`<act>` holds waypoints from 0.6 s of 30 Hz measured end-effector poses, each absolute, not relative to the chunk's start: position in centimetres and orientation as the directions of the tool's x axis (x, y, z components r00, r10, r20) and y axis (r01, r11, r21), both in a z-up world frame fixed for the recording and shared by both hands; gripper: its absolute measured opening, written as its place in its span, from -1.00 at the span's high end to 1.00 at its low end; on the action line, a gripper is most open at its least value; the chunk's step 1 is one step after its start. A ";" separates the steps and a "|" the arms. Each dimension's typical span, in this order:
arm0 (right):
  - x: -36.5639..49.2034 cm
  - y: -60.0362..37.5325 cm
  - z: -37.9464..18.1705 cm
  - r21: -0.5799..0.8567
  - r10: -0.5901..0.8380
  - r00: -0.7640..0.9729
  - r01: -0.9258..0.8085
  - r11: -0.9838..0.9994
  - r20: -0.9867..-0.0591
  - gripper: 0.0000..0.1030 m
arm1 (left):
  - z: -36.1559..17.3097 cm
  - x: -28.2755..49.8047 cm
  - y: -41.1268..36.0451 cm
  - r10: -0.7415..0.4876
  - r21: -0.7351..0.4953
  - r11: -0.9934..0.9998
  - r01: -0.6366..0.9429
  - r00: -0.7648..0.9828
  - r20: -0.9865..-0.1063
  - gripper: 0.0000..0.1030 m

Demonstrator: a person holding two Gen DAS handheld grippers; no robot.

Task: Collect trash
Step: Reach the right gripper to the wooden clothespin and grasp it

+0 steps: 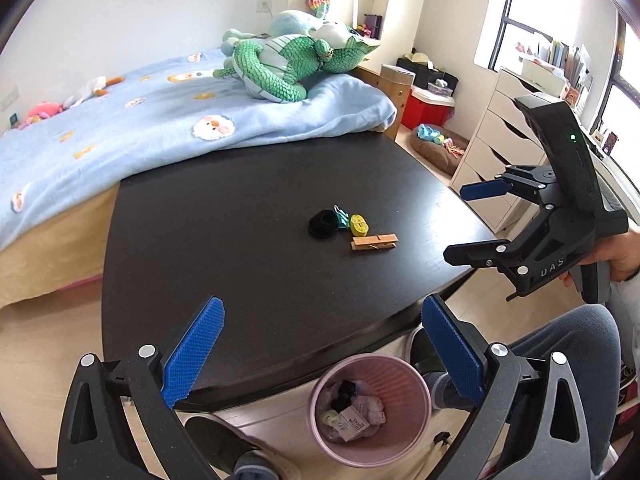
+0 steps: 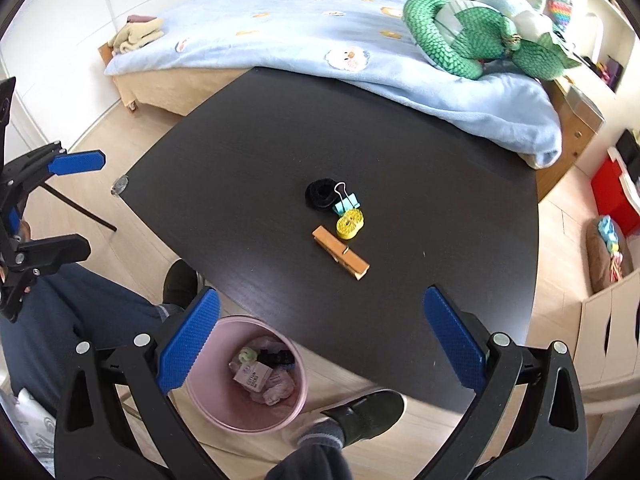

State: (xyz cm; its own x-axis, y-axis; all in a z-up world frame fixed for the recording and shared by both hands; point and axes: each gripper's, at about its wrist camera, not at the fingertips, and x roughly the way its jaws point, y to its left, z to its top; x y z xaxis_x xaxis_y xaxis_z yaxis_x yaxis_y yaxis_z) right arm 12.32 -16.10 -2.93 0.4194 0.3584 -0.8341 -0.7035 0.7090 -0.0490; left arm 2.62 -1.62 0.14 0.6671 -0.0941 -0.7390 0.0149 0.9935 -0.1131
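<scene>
A pink bin (image 1: pixel 370 440) (image 2: pixel 208 404) stands on the floor at the table's near edge, holding crumpled paper, a small box and dark bits. On the black table (image 1: pixel 240 208) (image 2: pixel 440 168) lie a black hair tie (image 1: pixel 323 223) (image 2: pixel 320 194), a teal binder clip (image 1: pixel 342 216) (image 2: pixel 347 202), a yellow round piece (image 1: pixel 359 225) (image 2: pixel 349 224) and a wooden clothespin (image 1: pixel 375 242) (image 2: pixel 341 253). My left gripper (image 1: pixel 320 344) (image 2: pixel 70 204) is open and empty above the near table edge and the bin. My right gripper (image 2: pixel 322 340) (image 1: pixel 460 222) is open and empty, right of the items.
A bed with a blue blanket (image 1: pixel 120 120) (image 2: pixel 304 32) and a green plush toy (image 1: pixel 288 68) (image 2: pixel 472 40) borders the table's far side. White drawers (image 1: pixel 504 128) stand at the right. The person's legs and shoes (image 2: pixel 368 412) are beside the bin.
</scene>
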 end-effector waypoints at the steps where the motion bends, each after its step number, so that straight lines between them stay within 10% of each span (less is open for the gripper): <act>1: 12.9 -15.7 -3.2 -0.055 0.354 0.413 -0.712 0.700 -0.839 -0.94 | 0.0 3.0 -1.4 -0.091 -0.111 0.994 0.012 0.664 -0.743 -0.85; 12: 17.1 -12.4 -6.9 -0.105 0.284 0.341 -0.784 0.611 -0.896 -0.92 | -2.1 5.4 0.2 -0.087 -0.112 0.994 0.000 0.632 -0.770 -0.85; 18: 18.0 -11.3 -8.9 -0.118 0.245 0.305 -0.813 0.571 -0.920 -0.33 | -3.4 5.9 0.7 -0.099 -0.128 0.992 -0.003 0.617 -0.781 -0.85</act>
